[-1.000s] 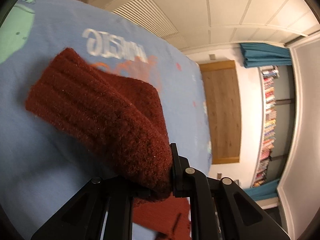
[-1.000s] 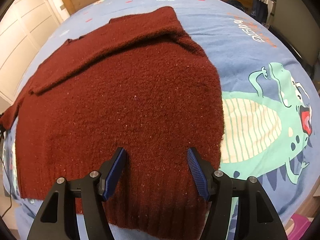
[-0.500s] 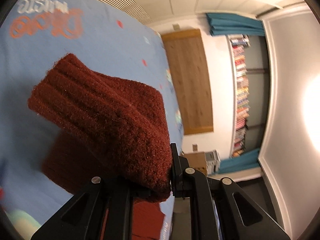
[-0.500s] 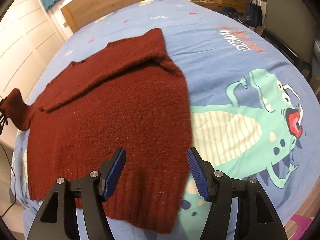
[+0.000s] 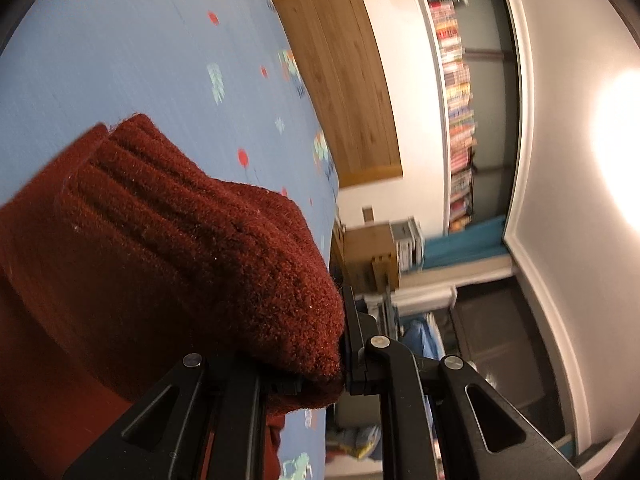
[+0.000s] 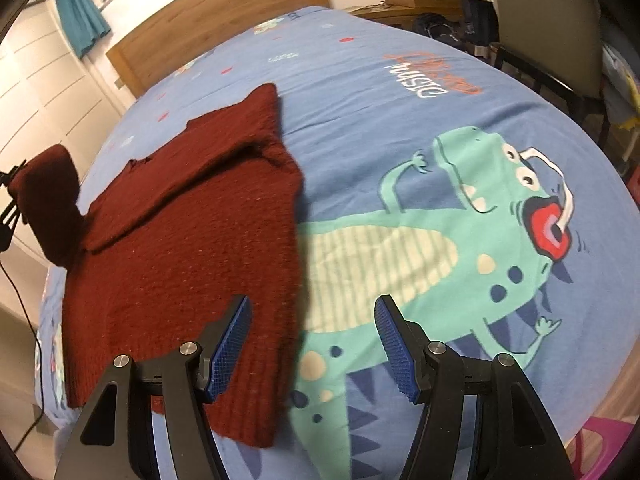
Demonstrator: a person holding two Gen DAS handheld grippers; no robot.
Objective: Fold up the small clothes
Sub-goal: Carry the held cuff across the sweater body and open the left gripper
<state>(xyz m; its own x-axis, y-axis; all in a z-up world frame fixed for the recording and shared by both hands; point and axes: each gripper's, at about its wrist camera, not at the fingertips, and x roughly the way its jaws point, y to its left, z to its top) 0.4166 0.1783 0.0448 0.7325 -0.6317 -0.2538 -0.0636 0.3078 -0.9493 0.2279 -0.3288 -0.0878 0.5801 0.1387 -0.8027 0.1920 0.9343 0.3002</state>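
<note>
Bedroom setting: a bed covered by a blue duvet (image 6: 360,92) printed with a green cartoon dinosaur (image 6: 460,240), backed by a wooden headboard (image 6: 208,20) and a wall of bookshelves (image 5: 460,100). A dark red, fuzzy knitted sweater (image 6: 180,240) lies flat on the duvet, occupying the 9 o'clock half of the right wrist view, its ribbed hem toward 6 o'clock and its far sleeve (image 6: 240,128) folded across the chest.

Left claw (image 5: 344,344): clenched on the ribbed cuff of the near sleeve (image 5: 192,248), which is lifted off the bed; in the right wrist view the same cuff (image 6: 48,200) stands raised at 9 o'clock, beside the sweater's shoulder.

Right claw (image 6: 312,344): released, with 2 blue textured pads (image 6: 230,344) spread wide. It hovers above the hem corner, where the sweater's side edge meets the dinosaur print, and grips nothing.

Handling, as judged: the knit is soft, thick and limp, light enough for 1 claw, and will sag and stretch wherever unsupported. Its fuzzy surface should grip the pads well, so slipping is unlikely; dragging the layer beneath is the greater risk. The ribbed cuffs and hem are the firmest holds. The raised sleeve probably goes across the body next, after which the hem corner at 6 o'clock offers a suitable hold for the right claw.
</note>
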